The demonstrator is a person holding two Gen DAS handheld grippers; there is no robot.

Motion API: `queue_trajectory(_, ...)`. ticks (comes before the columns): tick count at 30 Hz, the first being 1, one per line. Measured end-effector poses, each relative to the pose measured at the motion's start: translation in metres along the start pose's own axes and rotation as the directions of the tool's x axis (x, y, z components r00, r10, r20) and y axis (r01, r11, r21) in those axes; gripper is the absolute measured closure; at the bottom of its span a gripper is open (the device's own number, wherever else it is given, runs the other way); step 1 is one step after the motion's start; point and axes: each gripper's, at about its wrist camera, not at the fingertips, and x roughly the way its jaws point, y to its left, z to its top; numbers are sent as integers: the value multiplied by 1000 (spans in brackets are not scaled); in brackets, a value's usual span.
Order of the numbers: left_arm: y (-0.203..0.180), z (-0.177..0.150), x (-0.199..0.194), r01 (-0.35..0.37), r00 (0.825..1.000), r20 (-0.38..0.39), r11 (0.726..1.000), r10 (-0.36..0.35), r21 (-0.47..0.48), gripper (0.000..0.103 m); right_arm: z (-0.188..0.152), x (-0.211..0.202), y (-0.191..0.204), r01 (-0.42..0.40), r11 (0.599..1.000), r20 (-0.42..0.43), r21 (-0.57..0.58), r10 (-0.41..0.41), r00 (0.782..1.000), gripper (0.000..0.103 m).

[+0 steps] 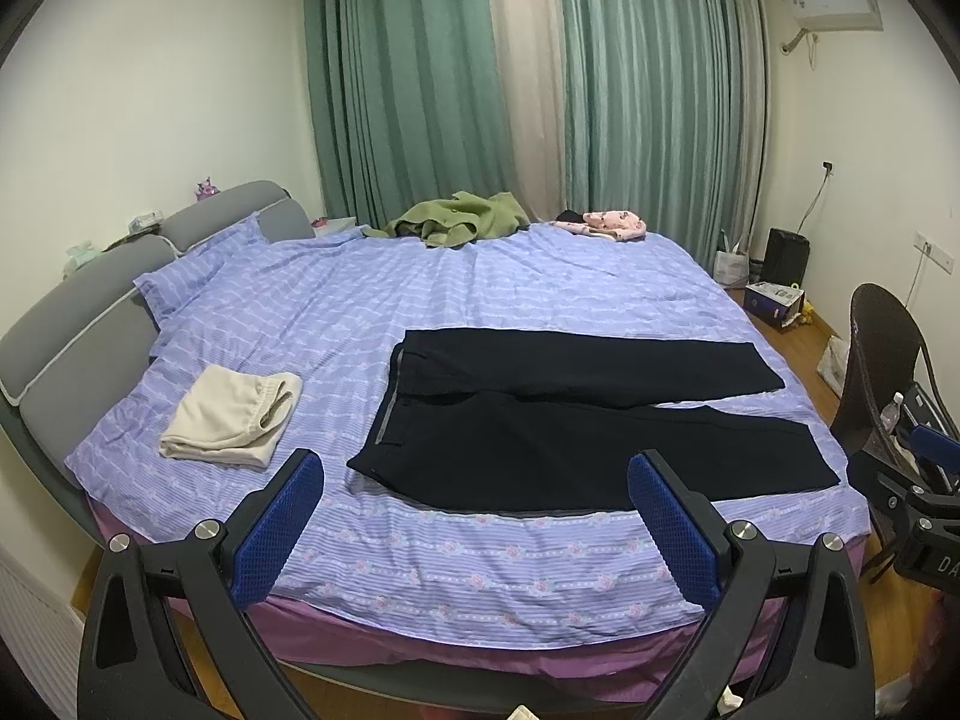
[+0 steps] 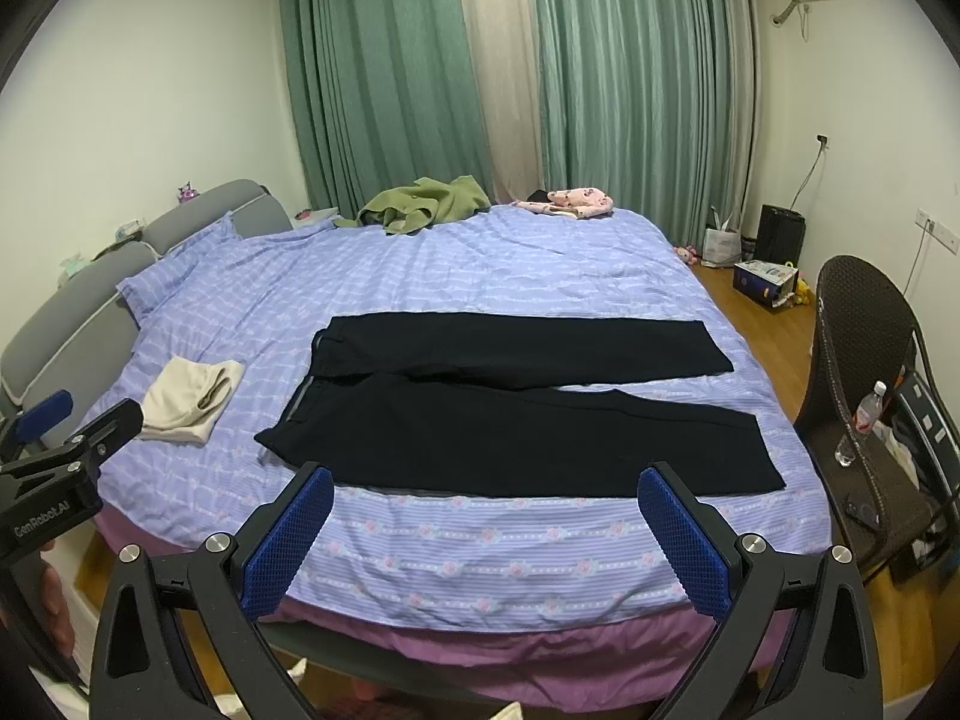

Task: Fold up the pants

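Left wrist view
Left claw [image 1: 477,483]: black arms with blue mesh-textured pads, spread wide apart, holding nothing, raised above the near edge of the bed.
Black trousers [image 1: 540,420]: laid flat and unfolded on the lilac striped bedspread [image 1: 480,564], waistband toward the headboard side, both legs stretched out rightward, one leg farther away and one nearer, slightly apart at the cuffs.
Cream folded garment [image 1: 231,420]: on the bedspread just left of the trousers' waistband, not touching it.
Olive-green crumpled garment [image 1: 459,219]: at the far edge of the bed, in front of the green curtains [image 1: 408,90].
Right claw [image 1: 933,480]: seen at the right margin; its opening cannot be told from here.

Right wrist view
Right claw [image 2: 486,483]: blue pads set wide apart, nothing between them, hovering over the near bed edge in front of the trousers [image 2: 510,408].
Left claw [image 2: 78,420]: at the left margin, near the cream garment [image 2: 192,399].
Dark woven chair [image 2: 864,360]: beside the bed on the right, a clear plastic bottle [image 2: 861,423] on its seat.
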Motion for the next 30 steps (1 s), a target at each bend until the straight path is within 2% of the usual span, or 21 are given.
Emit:
queue_trajectory(11, 1, 12, 4, -4, 1000, 6, 1000, 4, -2, 0, -1, 0, -1, 0, 1000, 1, 0, 0, 1000, 0)
queue_trajectory(30, 7, -3, 8, -5, 1000, -7, 1000, 4, -13, 0, 2, 9, 2, 0, 1000, -23, -7, 0, 1000, 0)
